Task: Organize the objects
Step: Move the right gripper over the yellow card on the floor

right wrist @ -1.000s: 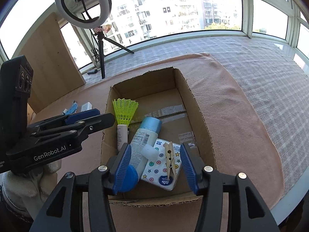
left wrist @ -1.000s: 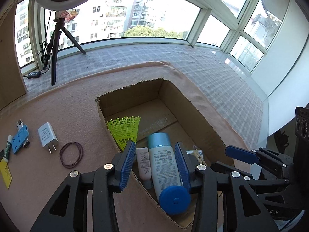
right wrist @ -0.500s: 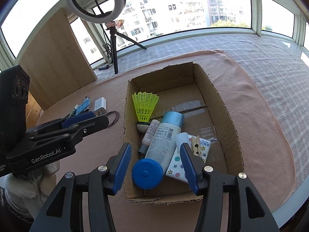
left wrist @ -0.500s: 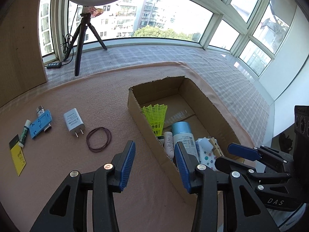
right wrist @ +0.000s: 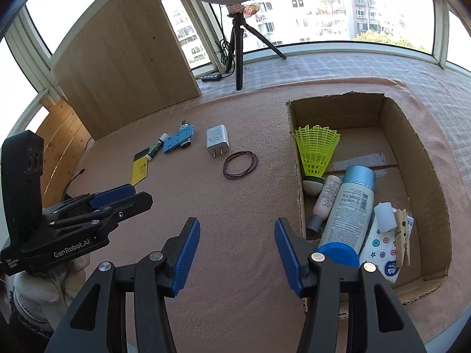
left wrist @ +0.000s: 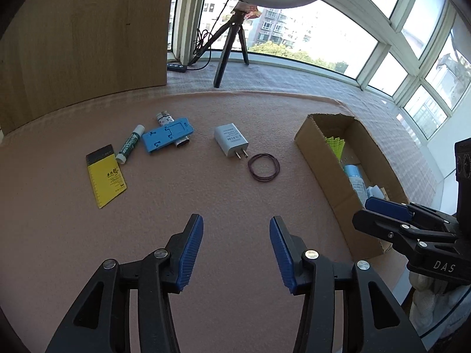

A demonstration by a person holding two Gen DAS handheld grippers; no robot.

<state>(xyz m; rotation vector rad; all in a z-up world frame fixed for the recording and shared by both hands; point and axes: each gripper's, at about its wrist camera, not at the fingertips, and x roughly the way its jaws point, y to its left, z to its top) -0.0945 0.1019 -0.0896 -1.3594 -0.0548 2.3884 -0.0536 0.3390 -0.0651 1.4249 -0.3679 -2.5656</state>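
A cardboard box (right wrist: 428,176) on the pink felt holds a yellow shuttlecock (right wrist: 316,151), a white bottle with a blue cap (right wrist: 348,214), a small tube (right wrist: 325,197) and a clothespin (right wrist: 401,236). Left of the box lie a hair band (left wrist: 263,167), a white charger (left wrist: 231,139), a blue holder (left wrist: 167,138), a glue stick (left wrist: 129,144) and a yellow card (left wrist: 106,176). My left gripper (left wrist: 237,234) hovers over bare felt with its jaws opening and nothing between them. My right gripper (right wrist: 237,235) stands open and empty just left of the box.
A ring light on a black tripod (right wrist: 240,47) stands at the back by the windows, with a cable and switch (right wrist: 210,77) beside it. A wooden panel (left wrist: 82,35) rises at the back left. The box's near wall (left wrist: 332,182) borders the felt on the right.
Both grippers have swung left, away from over the box to the felt. The left one released the blue-capped bottle into the box and its jaws have widened.
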